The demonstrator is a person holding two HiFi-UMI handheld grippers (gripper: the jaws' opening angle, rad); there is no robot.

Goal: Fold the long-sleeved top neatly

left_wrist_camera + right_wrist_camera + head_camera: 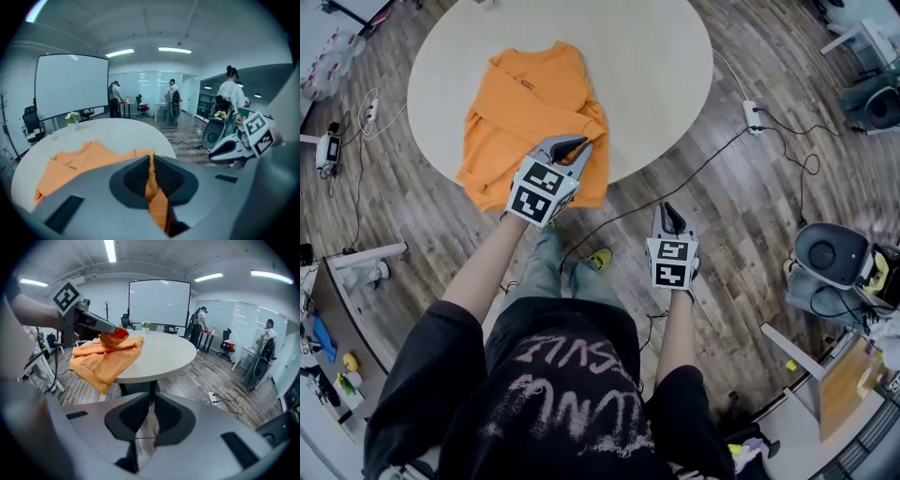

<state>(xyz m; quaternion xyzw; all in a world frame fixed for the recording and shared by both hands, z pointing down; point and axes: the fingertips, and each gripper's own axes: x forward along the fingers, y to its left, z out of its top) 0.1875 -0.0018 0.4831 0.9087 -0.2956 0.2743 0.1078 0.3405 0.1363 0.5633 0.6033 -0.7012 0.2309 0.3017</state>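
Currently: long-sleeved top (530, 103), orange, lies on the round worktop (656, 66), near edge overhanging; likely soft, light, limp. Left gripper (579, 143) fingers clench its near edge, a sound hold; right gripper (672, 212) fingers closed, empty.

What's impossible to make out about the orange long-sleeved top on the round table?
Head view: the left gripper covers the pinched part of the orange long-sleeved top; sleeve or hem, unclear.
Left gripper view: that gripper's body hides the top's near edge.
Small dark label: too small to read in either view.
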